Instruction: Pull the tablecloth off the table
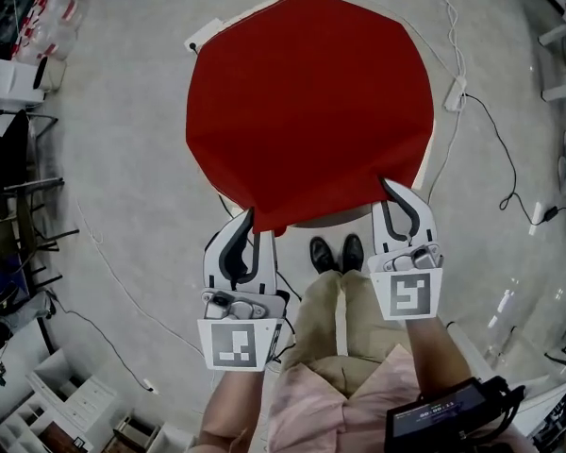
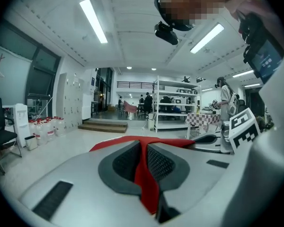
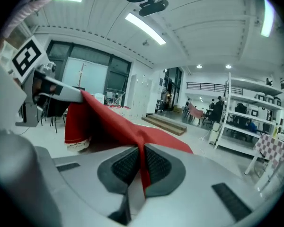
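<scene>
Grey workshop floor, cables trailing around a round table [image 1: 332,222] mostly covered by the red tablecloth [image 1: 307,102]. Left gripper [image 1: 248,217] and right gripper [image 1: 387,185] are both clamped tight on the cloth's near edge, one either side of the person's shoes [image 1: 338,253]. Two spaced grips should make the pull come off even, I'd guess. Head view gives the spacing only; the gripper views confirm red fabric pinched between the pads [image 2: 161,162]. Right gripper view also shows the cloth tented up to the left gripper, pale trim [image 3: 78,146] hanging below
</scene>
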Action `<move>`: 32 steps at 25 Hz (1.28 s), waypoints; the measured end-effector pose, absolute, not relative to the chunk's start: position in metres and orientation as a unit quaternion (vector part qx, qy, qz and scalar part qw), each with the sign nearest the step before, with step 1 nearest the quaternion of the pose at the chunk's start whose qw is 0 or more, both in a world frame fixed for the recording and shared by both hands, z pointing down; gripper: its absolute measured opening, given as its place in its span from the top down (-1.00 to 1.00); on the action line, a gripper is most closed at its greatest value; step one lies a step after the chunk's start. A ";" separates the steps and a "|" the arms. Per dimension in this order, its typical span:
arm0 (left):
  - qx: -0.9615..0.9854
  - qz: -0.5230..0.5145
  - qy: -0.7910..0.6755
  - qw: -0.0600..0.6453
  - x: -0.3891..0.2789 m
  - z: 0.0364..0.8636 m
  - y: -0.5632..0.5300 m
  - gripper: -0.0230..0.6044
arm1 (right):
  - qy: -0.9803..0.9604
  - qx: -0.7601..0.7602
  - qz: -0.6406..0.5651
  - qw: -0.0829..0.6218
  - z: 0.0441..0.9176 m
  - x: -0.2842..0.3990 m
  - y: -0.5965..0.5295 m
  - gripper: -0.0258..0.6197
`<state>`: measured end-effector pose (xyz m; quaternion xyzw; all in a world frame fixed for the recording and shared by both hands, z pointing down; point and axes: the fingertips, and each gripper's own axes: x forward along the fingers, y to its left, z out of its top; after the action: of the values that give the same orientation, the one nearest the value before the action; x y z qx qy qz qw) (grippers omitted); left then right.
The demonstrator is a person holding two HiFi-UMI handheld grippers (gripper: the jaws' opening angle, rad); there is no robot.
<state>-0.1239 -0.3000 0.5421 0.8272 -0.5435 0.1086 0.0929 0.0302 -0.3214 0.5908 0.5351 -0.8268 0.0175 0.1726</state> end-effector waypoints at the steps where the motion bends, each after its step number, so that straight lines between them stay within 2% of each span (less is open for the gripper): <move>1: 0.827 0.105 -0.545 0.092 -0.125 0.539 -0.299 0.78 | -0.828 0.537 0.021 0.161 0.582 0.032 -0.321 0.84; 8: 0.821 0.086 -0.558 0.085 -0.130 0.494 -0.296 0.78 | -0.836 0.521 0.014 0.173 0.522 0.036 -0.316 0.84; 11: 0.820 0.070 -0.561 0.086 -0.128 0.458 -0.290 0.78 | -0.830 0.530 0.052 0.167 0.492 0.040 -0.305 0.84; 27: 0.807 0.054 -0.585 0.063 -0.130 0.449 -0.285 0.78 | -0.839 0.529 0.056 0.118 0.480 0.041 -0.305 0.84; 32: 0.807 0.047 -0.587 0.056 -0.131 0.420 -0.280 0.78 | -0.839 0.530 0.054 0.111 0.451 0.042 -0.299 0.84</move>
<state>-0.1308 -0.2799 0.4198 0.8066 -0.5866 0.0467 0.0565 0.0419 -0.2994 0.4512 0.5303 -0.8387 0.0536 0.1115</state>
